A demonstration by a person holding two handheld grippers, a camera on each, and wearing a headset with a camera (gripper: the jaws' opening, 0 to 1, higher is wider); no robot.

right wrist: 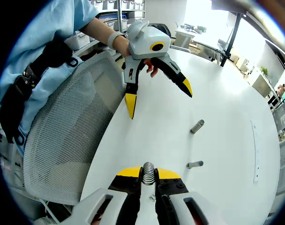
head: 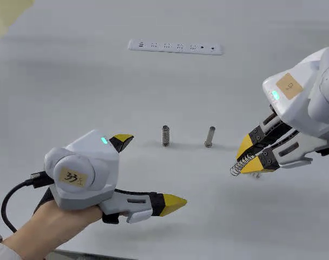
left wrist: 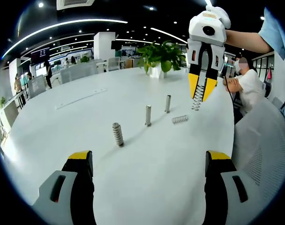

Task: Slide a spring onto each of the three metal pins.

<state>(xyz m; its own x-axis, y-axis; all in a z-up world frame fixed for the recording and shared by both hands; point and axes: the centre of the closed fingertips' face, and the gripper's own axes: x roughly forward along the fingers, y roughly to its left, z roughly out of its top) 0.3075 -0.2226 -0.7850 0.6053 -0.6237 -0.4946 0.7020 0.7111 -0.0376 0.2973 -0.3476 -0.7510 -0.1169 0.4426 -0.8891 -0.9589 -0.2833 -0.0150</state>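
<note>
Three metal pins stand on the white table (head: 99,92). The nearest pin (left wrist: 117,134) (head: 165,135) (right wrist: 197,126) wears a spring. Two more pins (left wrist: 148,115) (left wrist: 168,103) are bare; one bare pin (head: 209,136) (right wrist: 195,164) stands right of the sprung one. A loose spring (left wrist: 180,119) lies flat near them. My right gripper (head: 245,158) (left wrist: 199,96) (right wrist: 148,175) is shut on a spring (head: 237,168) (left wrist: 197,101) (right wrist: 148,169), hovering right of the pins. My left gripper (head: 151,170) (left wrist: 149,161) (right wrist: 159,99) is open and holds nothing, in front of the pins.
A white power strip (head: 175,46) lies at the far side of the table. A mesh chair (right wrist: 72,136) (left wrist: 266,140) stands at the table's edge. A potted plant (left wrist: 163,54) and a seated person (left wrist: 248,79) are beyond the table.
</note>
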